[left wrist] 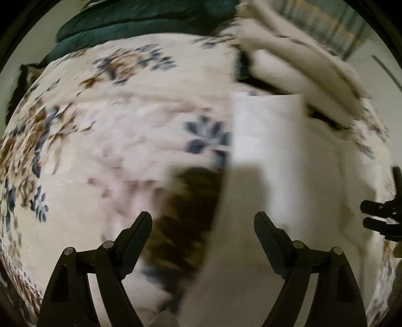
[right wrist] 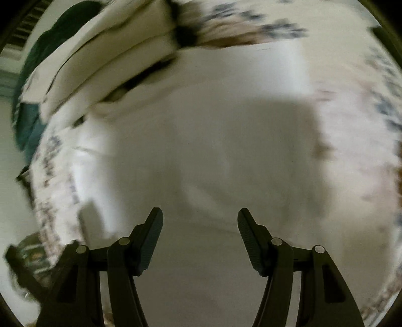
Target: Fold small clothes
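White garment (right wrist: 201,140) lies below both steeply down-pointing grippers, left gripper (left wrist: 203,223) and right gripper (right wrist: 200,221), spread wide, empty.

Floral bedspread (left wrist: 125,120), dark green quilt (left wrist: 140,22) bunched behind, pale wall (left wrist: 371,73), dim light

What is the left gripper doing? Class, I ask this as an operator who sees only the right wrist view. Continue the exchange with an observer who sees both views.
Observer: The left gripper is open, with nothing between its fingers.
Operator: What lies below it?
Observer: It is over the left edge of the white cloth, next to a dark brown patch on the floral blanket.
Operator: Is anything near that edge further up?
Observer: A blue flower print on the blanket sits right beside the cloth's edge.
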A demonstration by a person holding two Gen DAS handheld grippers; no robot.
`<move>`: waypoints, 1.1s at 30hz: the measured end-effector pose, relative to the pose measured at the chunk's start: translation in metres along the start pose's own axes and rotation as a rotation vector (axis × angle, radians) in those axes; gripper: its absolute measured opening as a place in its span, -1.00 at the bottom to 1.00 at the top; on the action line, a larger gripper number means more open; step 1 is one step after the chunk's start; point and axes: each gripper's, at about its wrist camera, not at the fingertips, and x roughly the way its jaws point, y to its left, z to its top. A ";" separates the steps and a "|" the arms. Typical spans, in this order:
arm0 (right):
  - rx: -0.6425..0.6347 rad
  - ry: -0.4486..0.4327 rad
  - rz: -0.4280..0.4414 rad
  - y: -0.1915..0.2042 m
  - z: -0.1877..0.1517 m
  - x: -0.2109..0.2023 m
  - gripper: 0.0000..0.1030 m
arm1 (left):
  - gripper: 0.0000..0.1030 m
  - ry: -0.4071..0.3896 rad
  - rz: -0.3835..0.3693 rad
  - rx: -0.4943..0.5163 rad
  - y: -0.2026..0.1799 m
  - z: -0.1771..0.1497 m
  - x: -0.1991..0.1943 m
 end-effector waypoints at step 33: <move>-0.130 0.236 -0.156 -0.309 -0.033 -0.188 0.24 | 0.60 0.239 0.008 -0.037 -0.210 -0.218 -0.111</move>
